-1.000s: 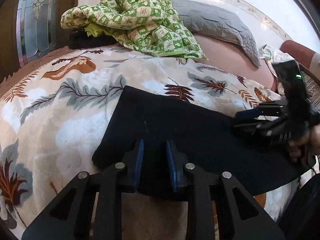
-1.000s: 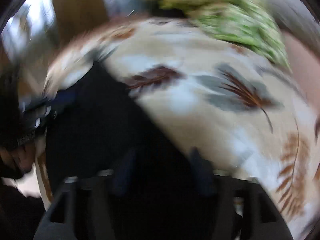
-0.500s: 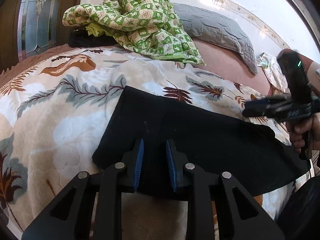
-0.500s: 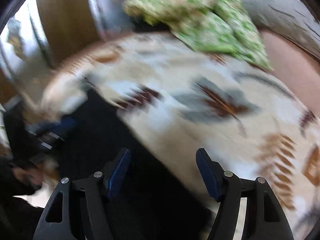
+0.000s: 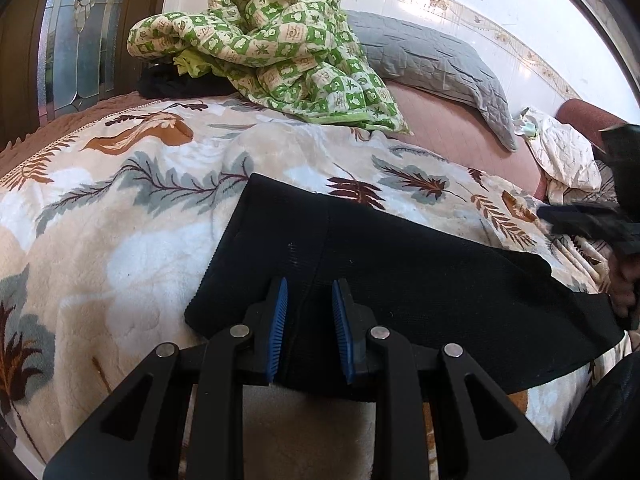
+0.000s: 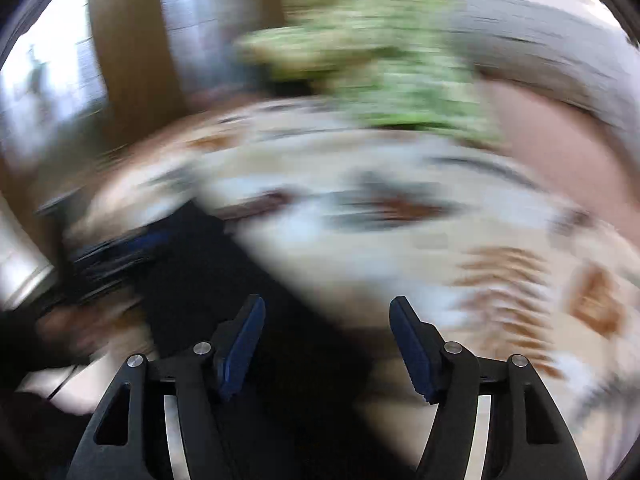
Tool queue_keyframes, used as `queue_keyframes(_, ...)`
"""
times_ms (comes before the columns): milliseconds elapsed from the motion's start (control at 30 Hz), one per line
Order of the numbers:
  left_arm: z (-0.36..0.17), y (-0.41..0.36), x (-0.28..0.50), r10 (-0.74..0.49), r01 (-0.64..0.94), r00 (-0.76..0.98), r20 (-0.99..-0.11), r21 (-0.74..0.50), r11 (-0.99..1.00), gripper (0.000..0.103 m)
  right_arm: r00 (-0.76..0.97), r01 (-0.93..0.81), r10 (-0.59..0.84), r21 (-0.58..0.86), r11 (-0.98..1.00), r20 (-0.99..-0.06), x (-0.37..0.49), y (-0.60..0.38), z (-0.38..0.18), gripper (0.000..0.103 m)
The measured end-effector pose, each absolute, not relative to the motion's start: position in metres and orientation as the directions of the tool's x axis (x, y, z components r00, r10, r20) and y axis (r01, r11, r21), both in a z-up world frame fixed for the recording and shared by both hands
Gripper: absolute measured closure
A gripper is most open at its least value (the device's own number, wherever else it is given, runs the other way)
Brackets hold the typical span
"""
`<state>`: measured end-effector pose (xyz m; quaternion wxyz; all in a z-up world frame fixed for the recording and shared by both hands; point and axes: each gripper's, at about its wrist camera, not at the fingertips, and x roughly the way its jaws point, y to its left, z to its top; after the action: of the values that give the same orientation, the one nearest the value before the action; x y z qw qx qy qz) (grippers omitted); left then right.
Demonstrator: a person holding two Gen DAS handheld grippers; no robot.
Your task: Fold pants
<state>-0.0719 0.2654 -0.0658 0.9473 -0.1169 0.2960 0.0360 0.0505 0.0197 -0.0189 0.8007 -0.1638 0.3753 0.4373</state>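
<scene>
Here, your left gripper [image 5: 308, 320] points down at the near edge of the black knit pants [image 5: 400, 276]. Its blue ribbed pads [image 5: 279, 328] stand close together with a ridge of the dark cloth between them, but you cannot tell from this view whether they actually press on it. The pants lie flat in a long folded band across the bed, starting right at those pads and running away to your right, where the far end hangs over the bed's edge.

Your right gripper [image 6: 328, 344] is released: its jaws have just been narrowing, yet a wide gap remains and nothing is caught in it. In the blurred right wrist view the black cloth lies below and to the left of the pads, with the bedcover under the right one. From the left wrist view that same gripper shows as a dark blurred shape at the far right edge, raised clear above the pants' far end.

Under everything lies the cream plush blanket with grey and brown leaf print [image 5: 120, 248]. Farther back sit a crumpled green-and-white checked quilt [image 5: 280, 48] and a grey quilted pillow [image 5: 432, 60], both well apart from the pants.
</scene>
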Motion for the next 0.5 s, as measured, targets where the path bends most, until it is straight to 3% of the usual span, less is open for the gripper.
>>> queue_keyframes(133, -0.067, 0.263, -0.071, 0.011, -0.14, 0.821, -0.571, -0.182, 0.973, 0.081, 0.297, -0.792, 0.365, -0.014, 0.611, -0.883, 0.065, 0.034, -0.078, 0.041)
queue_keyframes(200, -0.067, 0.263, -0.071, 0.014, -0.14, 0.821, -0.571, -0.178, 0.974, 0.081, 0.296, -0.756, 0.443, 0.076, 0.65, -0.846, 0.074, 0.022, -0.072, 0.041)
queue_keyframes(333, -0.067, 0.262, -0.071, 0.019, -0.142, 0.824, -0.567, -0.174, 0.975, 0.081, 0.347, -0.759, 0.452, 0.037, 0.65, -0.822, 0.056, 0.007, -0.05, 0.037)
queue_keyframes(400, -0.068, 0.262, -0.072, 0.022, -0.144, 0.825, -0.564, -0.173, 0.974, 0.081, 0.337, -0.762, 0.504, 0.084, 0.643, -0.795, 0.046, -0.009, -0.046, 0.037)
queue_keyframes(467, -0.068, 0.261, -0.072, 0.025, -0.145, 0.825, -0.564, -0.169, 0.975, 0.081, 0.282, -0.759, 0.469, 0.104, 0.642, -0.837, 0.044, -0.009, -0.065, 0.035)
queue_keyframes(500, -0.067, 0.261, -0.072, 0.026, -0.145, 0.826, -0.564, -0.166, 0.975, 0.081, 0.299, -0.767, 0.421, 0.047, 0.64, -0.856, 0.04, -0.009, -0.08, 0.034)
